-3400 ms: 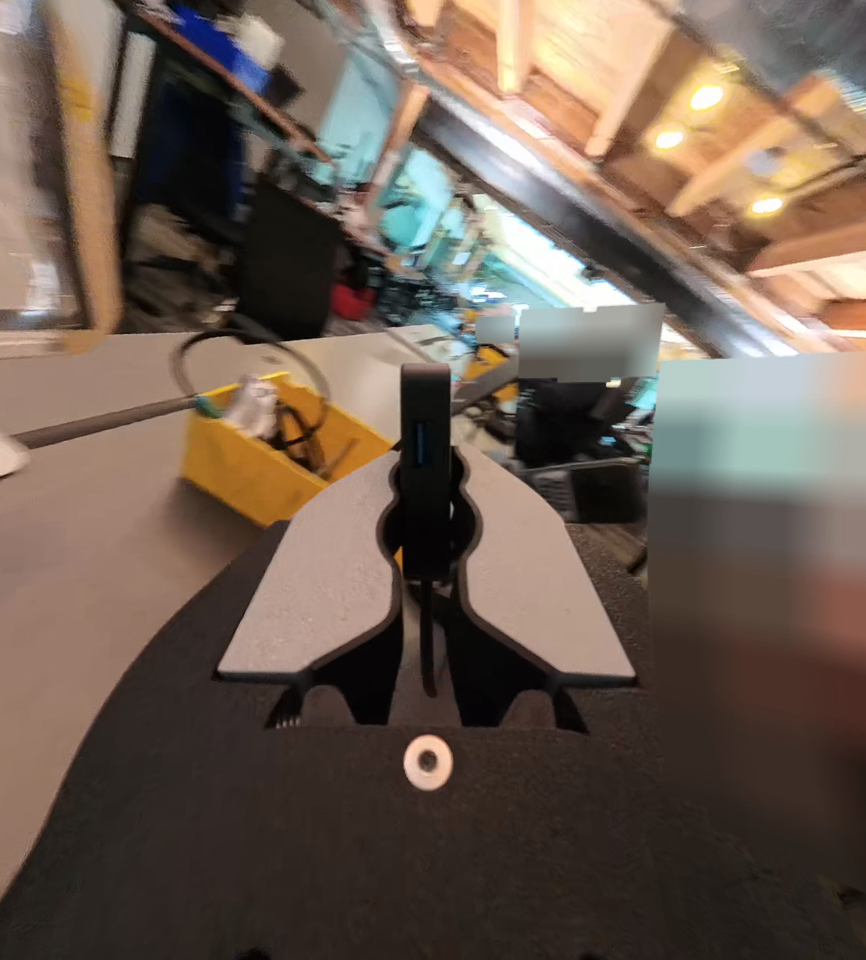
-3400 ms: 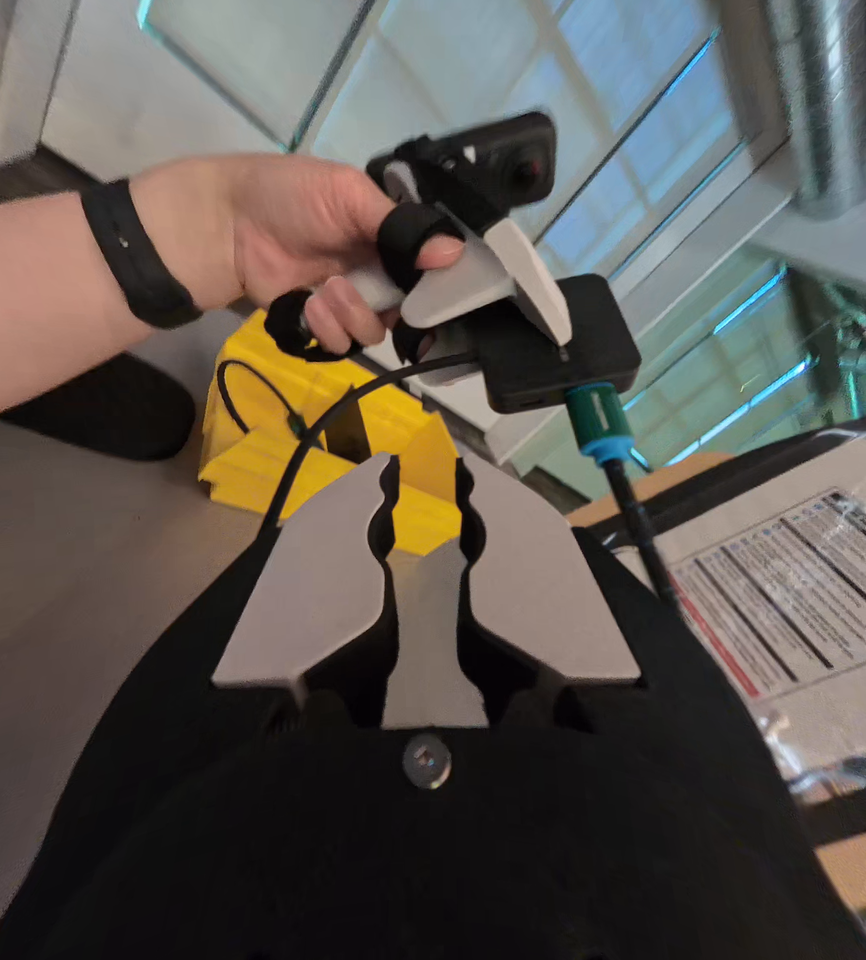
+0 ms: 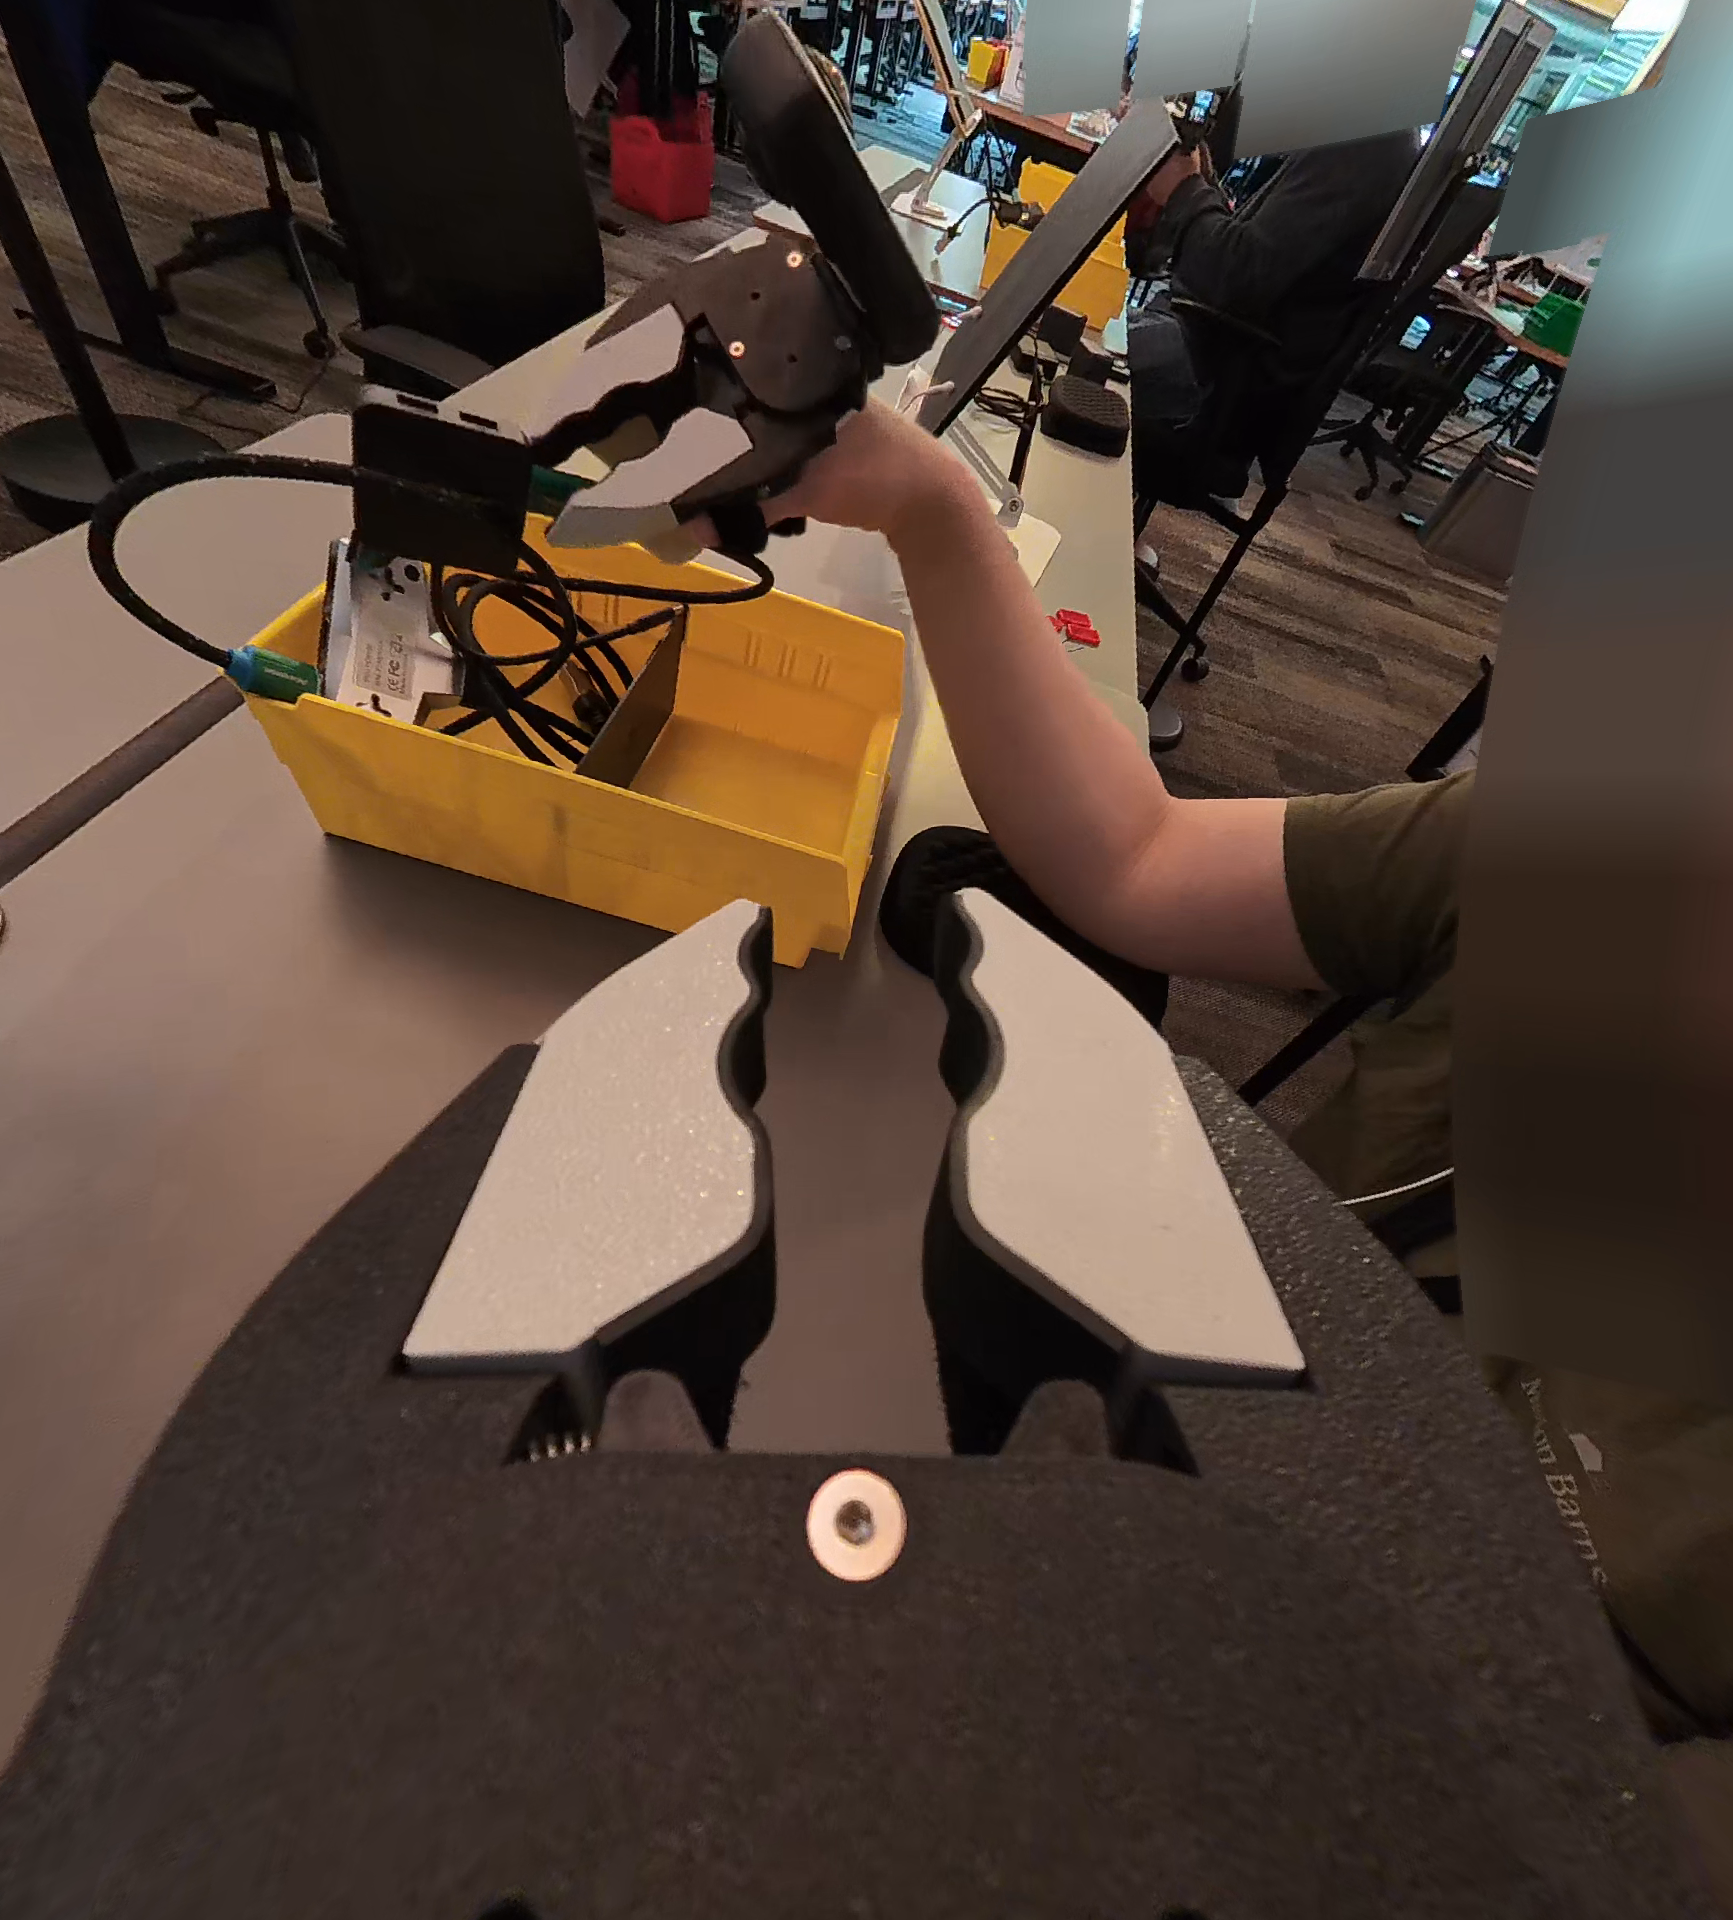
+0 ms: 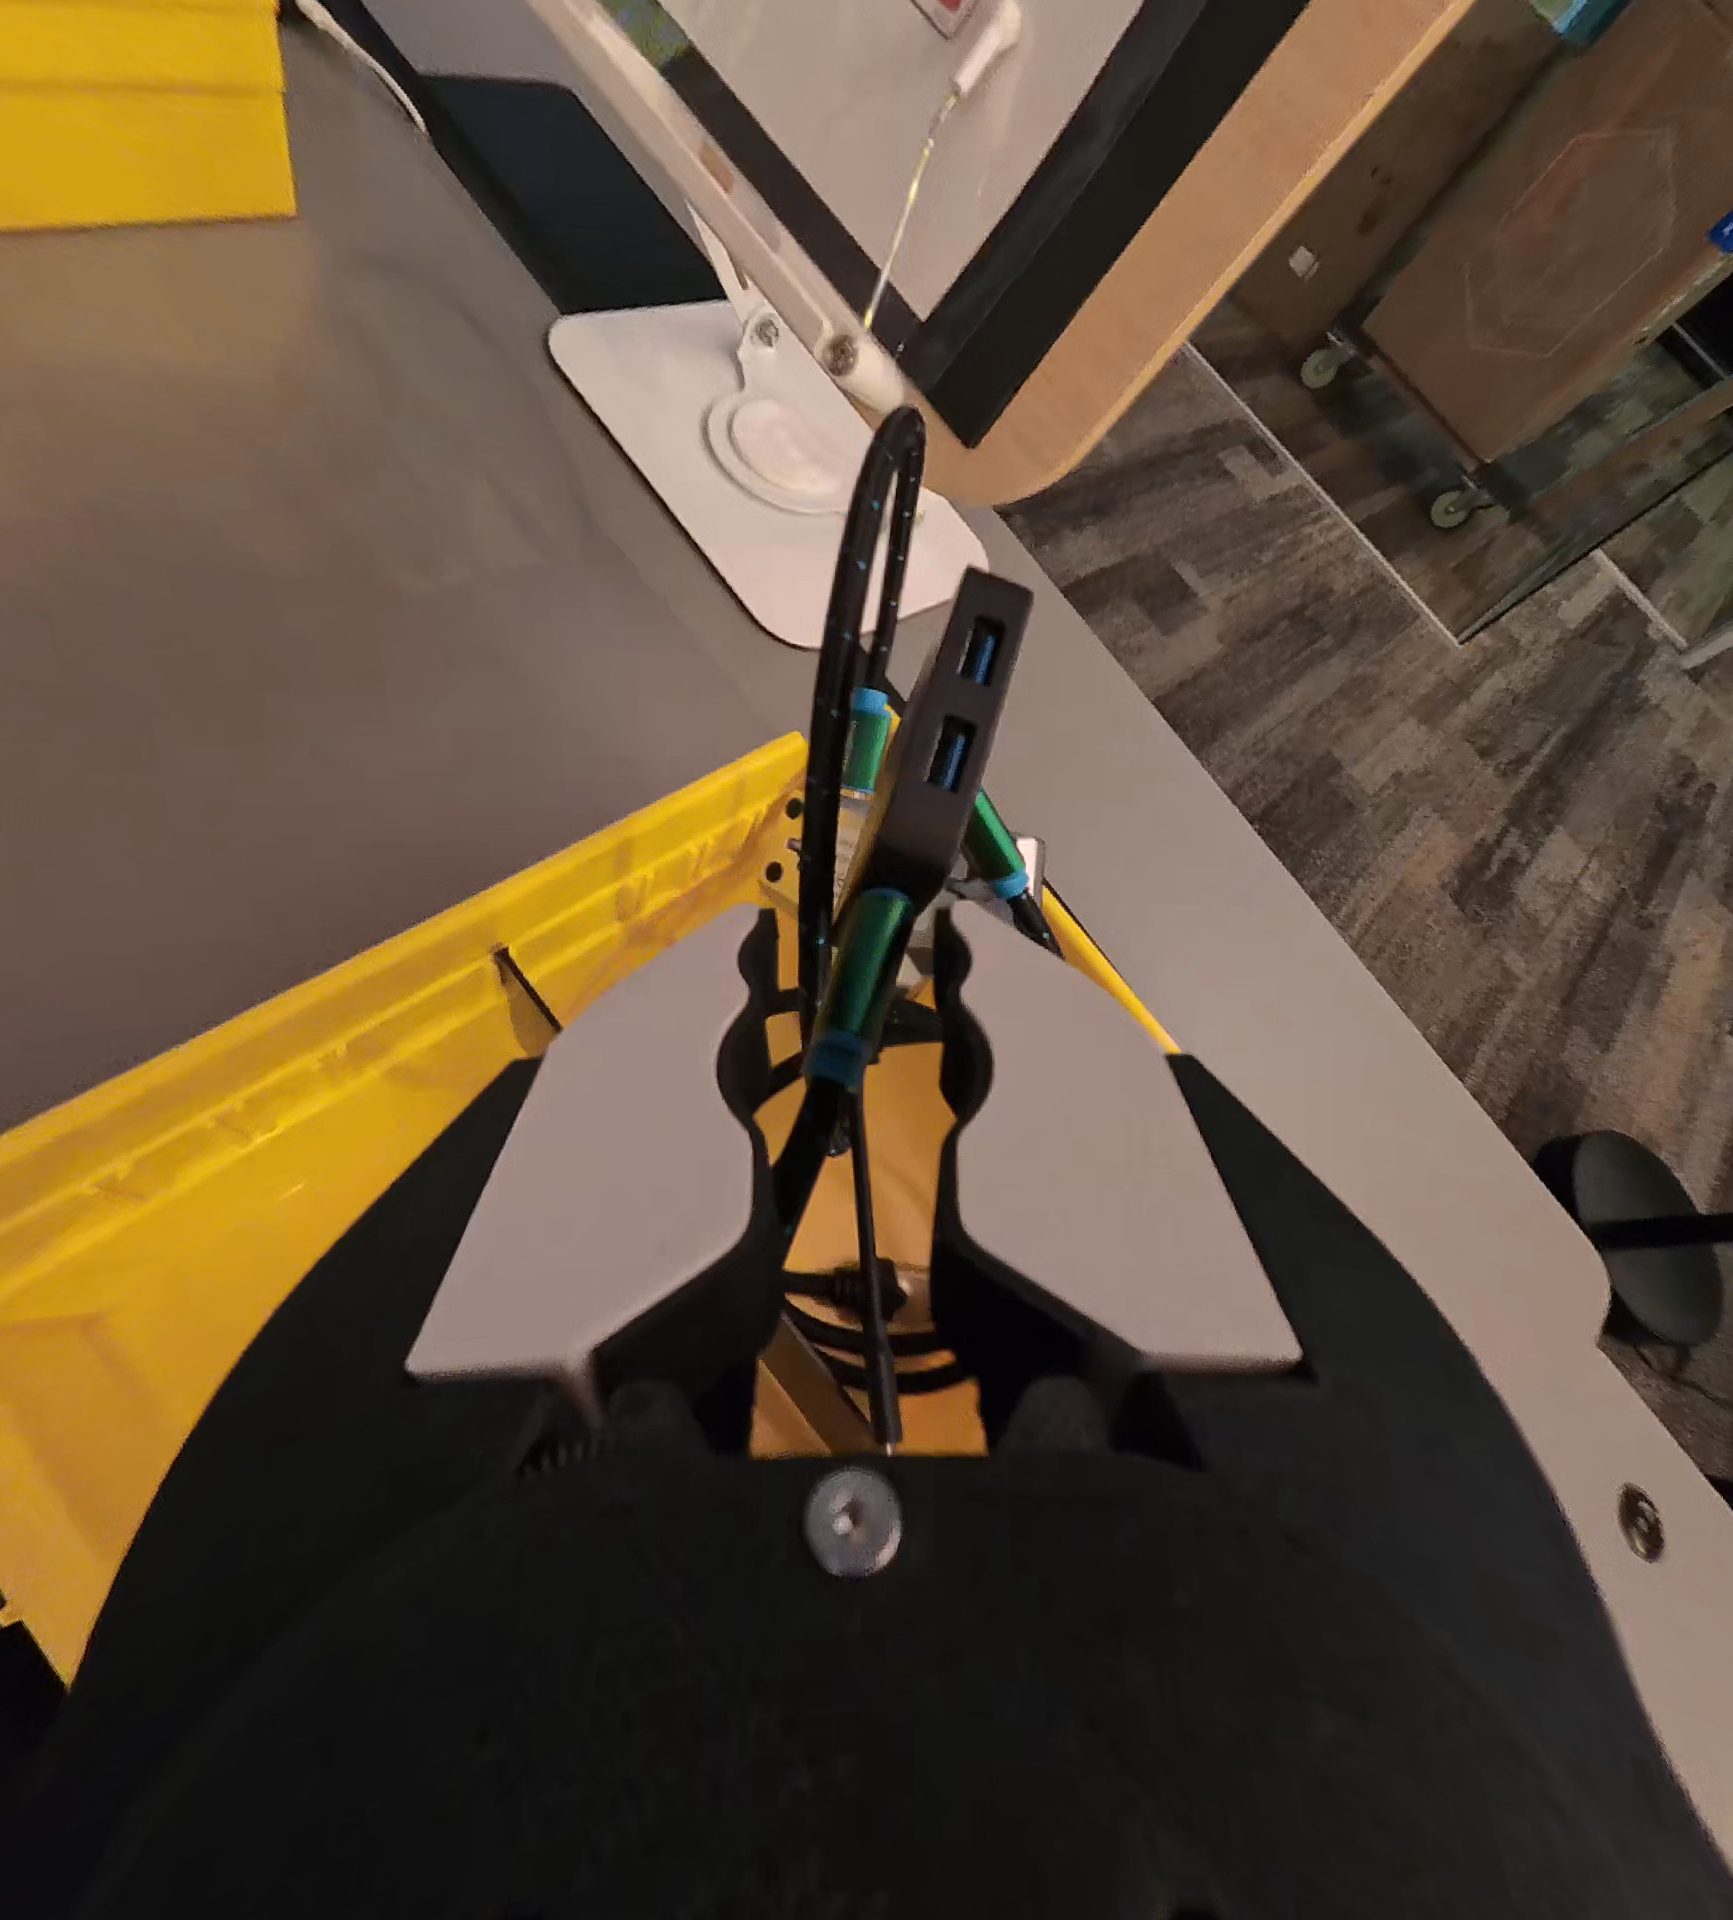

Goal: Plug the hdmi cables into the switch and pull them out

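1. Nearest the left wrist camera, the left gripper (image 3: 851,1029) hangs over the table (image 3: 166,1039) with its jaws apart and nothing between them.
2. Just beyond it sits the yellow bin (image 3: 633,810), its left compartment full of coiled black cables (image 3: 519,665) and a white card; its right compartment looks bare.
3. Above the bin's far left end, the right gripper (image 3: 571,478) holds up the black switch (image 3: 436,488); its jaws close on the green plug (image 4: 857,971) seated in the switch (image 4: 945,748), as the right wrist view shows.
4. A braided cable (image 3: 155,582) loops from the switch's left side down to a second green plug (image 3: 270,670) lying loose on the bin's rim.
5. Judgement: one cable is in, apparently about to be pulled; the rest remains.
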Demonstrator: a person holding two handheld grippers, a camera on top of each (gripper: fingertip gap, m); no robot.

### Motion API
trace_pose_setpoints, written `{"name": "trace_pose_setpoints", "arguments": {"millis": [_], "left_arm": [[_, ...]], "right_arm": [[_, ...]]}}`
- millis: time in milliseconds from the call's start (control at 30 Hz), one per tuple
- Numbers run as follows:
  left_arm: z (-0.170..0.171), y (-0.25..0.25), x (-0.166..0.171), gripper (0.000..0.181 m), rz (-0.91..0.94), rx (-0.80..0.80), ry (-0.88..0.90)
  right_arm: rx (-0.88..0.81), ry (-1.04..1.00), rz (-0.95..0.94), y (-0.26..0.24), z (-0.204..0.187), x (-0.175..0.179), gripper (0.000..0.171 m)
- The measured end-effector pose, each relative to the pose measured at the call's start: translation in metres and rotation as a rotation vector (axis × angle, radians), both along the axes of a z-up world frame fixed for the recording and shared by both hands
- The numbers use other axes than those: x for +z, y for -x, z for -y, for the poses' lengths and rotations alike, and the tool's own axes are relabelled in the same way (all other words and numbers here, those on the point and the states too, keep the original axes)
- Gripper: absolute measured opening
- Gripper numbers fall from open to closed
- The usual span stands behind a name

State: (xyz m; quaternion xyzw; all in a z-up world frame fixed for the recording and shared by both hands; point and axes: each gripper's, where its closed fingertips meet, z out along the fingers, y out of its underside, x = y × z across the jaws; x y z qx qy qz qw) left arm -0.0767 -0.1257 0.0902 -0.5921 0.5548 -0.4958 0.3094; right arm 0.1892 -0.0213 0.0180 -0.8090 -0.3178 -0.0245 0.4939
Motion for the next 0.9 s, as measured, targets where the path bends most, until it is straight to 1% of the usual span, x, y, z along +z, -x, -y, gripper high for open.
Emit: {"name": "trace_pose_setpoints", "arguments": {"millis": [133, 267, 367, 400, 467, 533, 633, 667, 733, 767, 833, 867, 900], "left_arm": [[0.001, 0.001, 0.000, 0.030, -0.004, -0.007, -0.001], [0.000, 0.004, 0.002, 0.030, 0.003, 0.001, -0.005], [-0.005, 0.008, 0.007, 0.030, 0.022, 0.038, -0.001], [-0.008, 0.010, 0.009, 0.030, 0.030, 0.057, 0.001], [-0.013, 0.015, 0.014, 0.030, 0.048, 0.094, 0.010], [-0.018, 0.020, 0.016, 0.030, 0.057, 0.128, 0.019], [-0.028, 0.029, 0.014, 0.030, 0.023, 0.209, 0.002], [-0.033, 0.034, 0.012, 0.029, 0.003, 0.252, -0.011], [-0.048, 0.051, 0.010, 0.030, -0.047, 0.384, -0.049], [-0.059, 0.064, 0.008, 0.030, -0.082, 0.483, -0.079], [-0.085, 0.104, 0.003, 0.032, -0.171, 0.728, -0.134], [-0.098, 0.130, 0.000, 0.042, -0.214, 0.867, -0.143], [-0.109, 0.158, -0.003, 0.061, -0.255, 1.005, -0.137]], "right_arm": [[-0.043, -0.034, 0.000, -0.005, 0.005, 0.014, 0.029], [-0.078, -0.132, 0.004, -0.015, 0.020, 0.043, 0.029], [-0.114, -0.215, -0.041, -0.020, 0.034, 0.069, 0.029], [-0.123, -0.216, -0.060, -0.021, 0.039, 0.073, 0.028], [-0.146, -0.133, -0.065, -0.025, 0.051, 0.064, 0.028], [-0.150, -0.050, -0.018, -0.028, 0.060, 0.050, 0.029], [-0.107, 0.068, 0.040, -0.023, 0.070, 0.028, 0.029], [-0.102, 0.102, 0.051, -0.023, 0.072, 0.021, 0.028], [-0.156, 0.150, 0.093, -0.035, 0.073, 0.010, 0.029], [-0.200, 0.174, 0.105, -0.046, 0.074, 0.005, 0.029], [-0.265, 0.252, 0.065, -0.067, 0.080, -0.012, 0.029], [-0.302, 0.300, 0.029, -0.077, 0.084, -0.022, 0.029], [-0.347, 0.351, -0.006, -0.089, 0.089, -0.033, 0.030]]}}
